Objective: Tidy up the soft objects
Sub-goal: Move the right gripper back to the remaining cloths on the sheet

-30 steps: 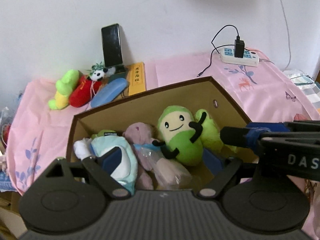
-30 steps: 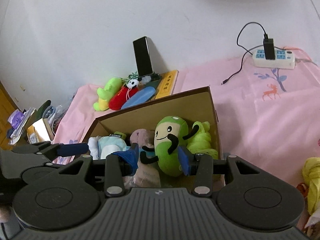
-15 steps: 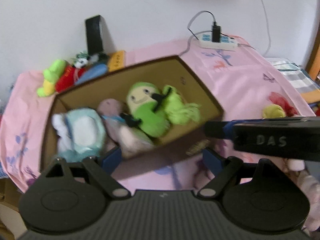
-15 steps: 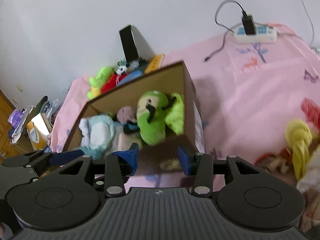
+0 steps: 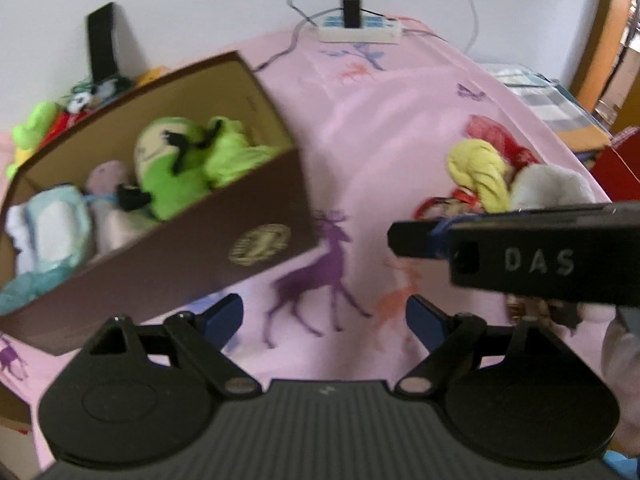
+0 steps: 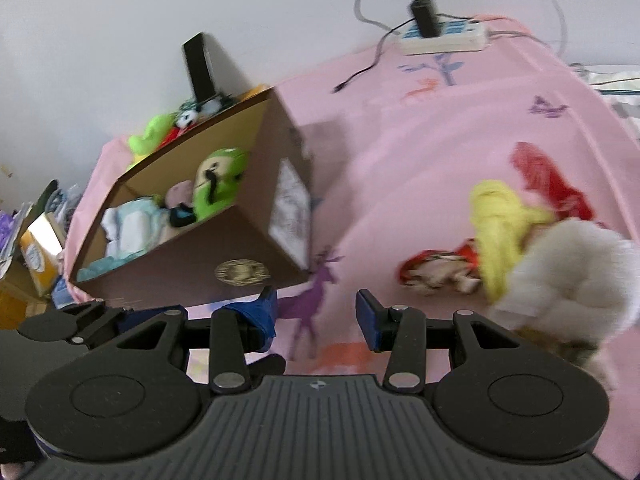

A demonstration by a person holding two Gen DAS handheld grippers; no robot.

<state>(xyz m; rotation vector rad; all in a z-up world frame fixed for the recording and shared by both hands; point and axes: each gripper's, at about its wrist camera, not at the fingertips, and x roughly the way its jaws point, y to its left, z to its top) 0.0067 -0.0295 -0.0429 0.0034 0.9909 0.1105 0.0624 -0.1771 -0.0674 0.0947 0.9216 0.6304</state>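
**Both grippers empty, heading for loose soft pile on right**

Left gripper (image 5: pixel 323 317): jaws spread wide, nothing between them, over bare pink sheet (image 5: pixel 380 128). Right gripper (image 6: pixel 316 314): jaws apart too, empty, low over the sheet near the purple deer print (image 6: pixel 316 292).

Task things: brown box (image 5: pixel 224 240) on the bed at left already holds a green plush (image 5: pixel 172 176), a pale blue plush (image 5: pixel 52 232) and a pinkish one btwn them. Loose pile well right of box: yellow cloth (image 6: pixel 500 224), red cloth (image 6: pixel 548 184), white fluffy toy (image 6: pixel 572 276), a small red-edged item (image 6: pixel 436 272) in front.

Step, prob.: reach for next soft item. To do it well: go for the nearest piece w/ right gripper, come in low, close jaws on a thick fold not a loose edge, lift clear before swinging to box. Pile is tangled, so a 2nd piece may drag along. Frames blurry, edges approx.

Views: right cam shows box end label (image 6: pixel 290 204) + clutter off bed edge at far left; left cam doesn't. Left cam shows right gripper's finger crossing frame and looks deeper into the box. Both show power strip (image 5: pixel 358 30) and black phone (image 5: pixel 102 40) by the wall.
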